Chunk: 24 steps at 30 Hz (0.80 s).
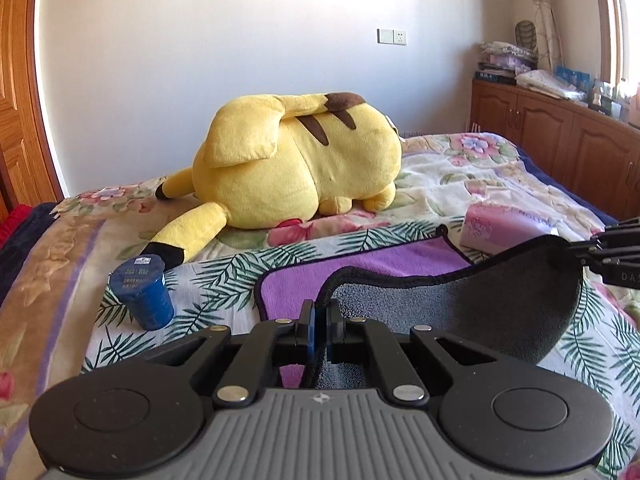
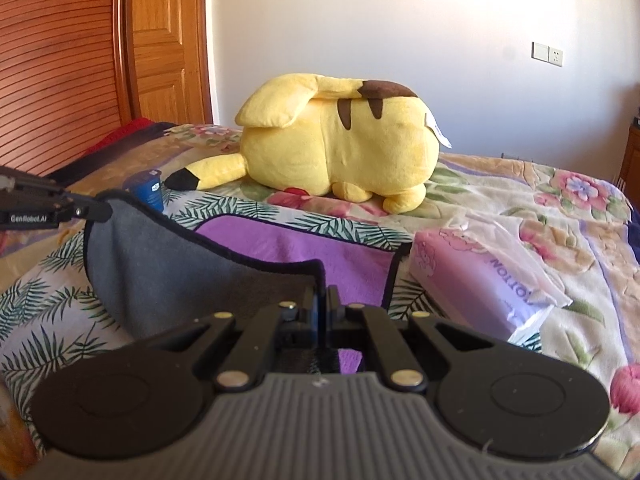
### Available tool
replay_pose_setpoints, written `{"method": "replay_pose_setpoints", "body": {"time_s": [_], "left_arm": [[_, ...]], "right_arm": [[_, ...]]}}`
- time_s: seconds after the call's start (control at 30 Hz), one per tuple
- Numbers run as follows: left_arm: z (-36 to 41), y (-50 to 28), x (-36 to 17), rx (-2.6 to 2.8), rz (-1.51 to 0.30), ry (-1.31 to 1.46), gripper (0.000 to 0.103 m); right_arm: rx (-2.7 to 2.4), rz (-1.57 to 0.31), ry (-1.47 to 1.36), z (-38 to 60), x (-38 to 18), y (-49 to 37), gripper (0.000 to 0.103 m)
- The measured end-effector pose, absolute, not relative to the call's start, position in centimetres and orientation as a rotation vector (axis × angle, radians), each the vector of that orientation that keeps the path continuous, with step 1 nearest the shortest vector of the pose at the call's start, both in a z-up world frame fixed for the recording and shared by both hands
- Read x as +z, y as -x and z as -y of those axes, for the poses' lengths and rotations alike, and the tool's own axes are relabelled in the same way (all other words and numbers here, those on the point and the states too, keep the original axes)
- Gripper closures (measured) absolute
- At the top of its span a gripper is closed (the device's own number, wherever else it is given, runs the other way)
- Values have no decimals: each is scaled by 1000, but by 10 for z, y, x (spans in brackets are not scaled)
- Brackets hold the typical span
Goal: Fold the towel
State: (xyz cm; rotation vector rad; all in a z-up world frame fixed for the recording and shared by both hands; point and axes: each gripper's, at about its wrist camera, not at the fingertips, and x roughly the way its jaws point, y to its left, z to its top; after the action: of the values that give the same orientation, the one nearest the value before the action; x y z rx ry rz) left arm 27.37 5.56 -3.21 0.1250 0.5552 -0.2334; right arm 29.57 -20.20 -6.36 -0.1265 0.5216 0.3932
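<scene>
Mid-fold on floral bedspread: left gripper and right gripper each clamped tight on 1 near corner of purple-and-grey black-trimmed microfibre towel, best carried level toward far edge.

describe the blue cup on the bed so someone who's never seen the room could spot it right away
Start at the big yellow plush toy lying on the floral bed cover. Follow its black-tipped ear toward the near side, to the small dark blue cup standing upright beside the purple towel. It is the only blue, round container there; the pink tissue pack lies opposite.
</scene>
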Motion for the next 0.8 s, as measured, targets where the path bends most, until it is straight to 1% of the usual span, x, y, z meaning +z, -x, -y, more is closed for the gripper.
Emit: {"method": "replay_pose_setpoints", "body": {"time_s": [0.8], "left_arm": [[-52,-328,-22,-185,-501,-151,103]], "right_arm": [[372,-420,229,192,-52,-349,99]]}}
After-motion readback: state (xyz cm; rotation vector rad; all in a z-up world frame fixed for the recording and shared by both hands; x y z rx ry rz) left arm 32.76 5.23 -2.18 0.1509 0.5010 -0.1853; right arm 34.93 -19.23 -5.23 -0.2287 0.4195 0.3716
